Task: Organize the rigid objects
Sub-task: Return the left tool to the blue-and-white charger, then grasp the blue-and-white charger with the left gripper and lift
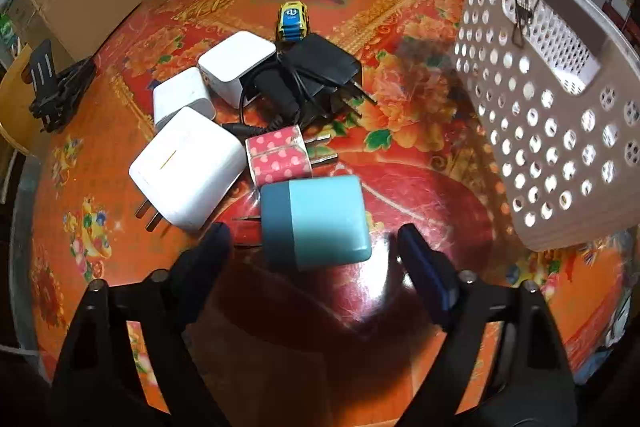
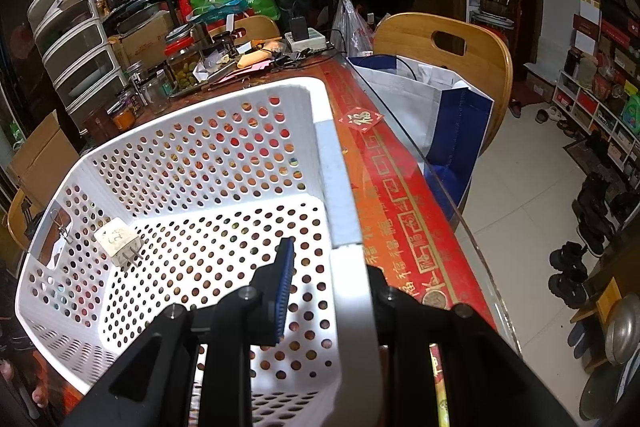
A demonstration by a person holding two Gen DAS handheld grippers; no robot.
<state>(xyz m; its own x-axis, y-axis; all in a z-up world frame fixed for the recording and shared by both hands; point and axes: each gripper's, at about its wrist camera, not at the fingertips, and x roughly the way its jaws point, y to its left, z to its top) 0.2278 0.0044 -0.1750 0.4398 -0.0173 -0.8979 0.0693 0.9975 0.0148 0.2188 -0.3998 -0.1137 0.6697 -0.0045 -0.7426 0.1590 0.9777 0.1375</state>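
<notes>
- The left gripper (image 1: 314,239), fingers spread wide, frames a blue charger (image 1: 316,223) lying on the red floral table (image 1: 420,187); neither finger touches it.
- The charger's prongs point toward the left finger (image 1: 212,243). A squeeze on prongs rather than flat sides would likely twist or flick the block away.
- Its far edge sits just beside a pink polka-dot charger (image 1: 278,157) and near a large white charger (image 1: 188,167). Pushing forward risks shoving the cluster together rather than isolating one piece.
- Behind them lie two more white chargers (image 1: 236,65), a black adapter (image 1: 320,67) with tangled cord, and a small yellow toy car (image 1: 292,19). The cord could snag and drag neighbours when lifted.
- The right gripper (image 2: 332,267) is clamped on the rim of the white perforated basket (image 2: 344,187), one finger inside, one outside.
- In the left wrist view the basket appears tilted, raised off the tabletop. One white plug (image 2: 118,241) already lies inside, close to the wall with a binder clip (image 2: 60,225).
- A slip on the smooth rim would likely drop the basket near the glass-edged table side, spilling what is sorted.
</notes>
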